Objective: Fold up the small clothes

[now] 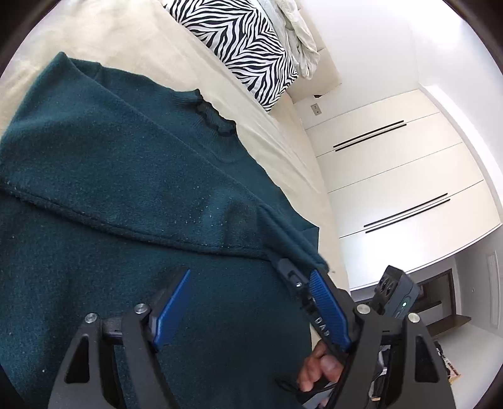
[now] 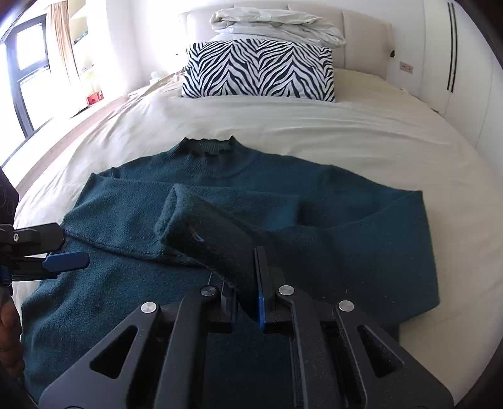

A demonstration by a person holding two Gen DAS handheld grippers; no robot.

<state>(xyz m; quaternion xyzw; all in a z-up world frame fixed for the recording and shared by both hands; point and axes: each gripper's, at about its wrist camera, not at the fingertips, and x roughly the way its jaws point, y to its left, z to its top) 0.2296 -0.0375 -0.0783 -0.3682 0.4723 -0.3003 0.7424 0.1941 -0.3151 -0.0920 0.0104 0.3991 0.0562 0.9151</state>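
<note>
A dark teal knit sweater [image 2: 345,239] lies flat on the bed, collar [image 2: 209,146] toward the pillows; it also fills the left wrist view [image 1: 110,176]. Its left sleeve is folded across the chest. My right gripper [image 2: 242,277] is shut on the cuff end of the right sleeve [image 2: 201,226] and holds it lifted over the body of the sweater. My left gripper [image 1: 248,302] is open and empty just above the sweater's lower part; it shows at the left edge of the right wrist view [image 2: 56,251]. The right gripper also appears in the left wrist view [image 1: 301,283].
The cream bedsheet [image 2: 361,135] surrounds the sweater. A zebra-print pillow [image 2: 257,67] and a crumpled white duvet [image 2: 276,23] sit at the headboard. White wardrobe doors [image 1: 393,176] stand to the right of the bed. A window is at far left.
</note>
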